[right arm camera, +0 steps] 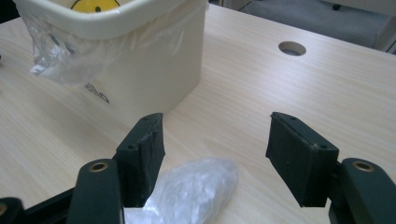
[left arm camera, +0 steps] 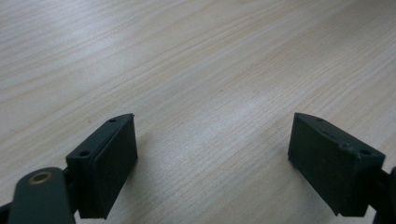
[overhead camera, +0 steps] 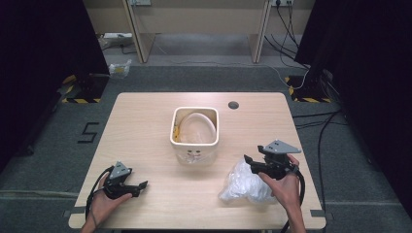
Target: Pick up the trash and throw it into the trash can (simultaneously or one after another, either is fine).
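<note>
Holding your right gripper [overhead camera: 253, 162] low over the bench [overhead camera: 145, 121], you have its jaws spread wide and closed on nothing; in the right gripper view the crumpled clear plastic bag [right arm camera: 196, 189] lies just under and between them, against the inner face of the left jaw. Your left gripper [overhead camera: 138, 187] is equally wide apart near the bench's front left corner, with bare wood between its jaws. One loose bag sits at the front right of the bench, a wrinkled, translucent white heap beside your right hand [overhead camera: 284, 187]. One cream square bin [overhead camera: 194, 141] stands at the centre, lined with another clear bag whose edge hangs over its rim.
</note>
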`<state>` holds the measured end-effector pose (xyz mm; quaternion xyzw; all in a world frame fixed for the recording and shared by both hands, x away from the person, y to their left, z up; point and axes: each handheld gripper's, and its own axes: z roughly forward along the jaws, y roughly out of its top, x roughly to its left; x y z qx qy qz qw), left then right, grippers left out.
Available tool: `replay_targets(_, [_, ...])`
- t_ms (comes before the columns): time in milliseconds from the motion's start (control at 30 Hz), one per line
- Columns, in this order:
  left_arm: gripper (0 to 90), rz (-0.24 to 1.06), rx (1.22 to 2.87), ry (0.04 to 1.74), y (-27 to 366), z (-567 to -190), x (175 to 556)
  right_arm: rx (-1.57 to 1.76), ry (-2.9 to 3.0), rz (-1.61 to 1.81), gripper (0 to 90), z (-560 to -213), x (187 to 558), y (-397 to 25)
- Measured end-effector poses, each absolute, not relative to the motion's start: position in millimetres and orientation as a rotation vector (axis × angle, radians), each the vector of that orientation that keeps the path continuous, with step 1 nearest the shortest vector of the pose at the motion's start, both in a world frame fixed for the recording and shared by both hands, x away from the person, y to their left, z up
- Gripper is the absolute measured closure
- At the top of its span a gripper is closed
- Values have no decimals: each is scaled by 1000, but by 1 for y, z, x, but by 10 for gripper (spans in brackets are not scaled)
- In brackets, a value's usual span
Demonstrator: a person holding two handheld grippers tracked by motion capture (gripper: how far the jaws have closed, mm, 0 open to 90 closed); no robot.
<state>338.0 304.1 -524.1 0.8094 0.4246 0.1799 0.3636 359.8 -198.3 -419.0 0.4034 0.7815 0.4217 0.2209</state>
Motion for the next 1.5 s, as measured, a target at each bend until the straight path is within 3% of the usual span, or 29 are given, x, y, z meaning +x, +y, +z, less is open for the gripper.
replay_targets(567, [146,464,2083,1093,304,-524,338,1195,2164,1153,339,-443,335,-217])
replay_targets(1233, [146,464,2082,1094,304,-524,338,1231,2258,1030,298,-481,320,-204])
replay_targets(1333, [146,464,2082,1093,304,-524,338,1242,2266,1016,348,-485,321,-204])
replay_targets(1500, [146,464,2083,1094,304,-524,338,1228,2279,1042,539,-490,322,-208])
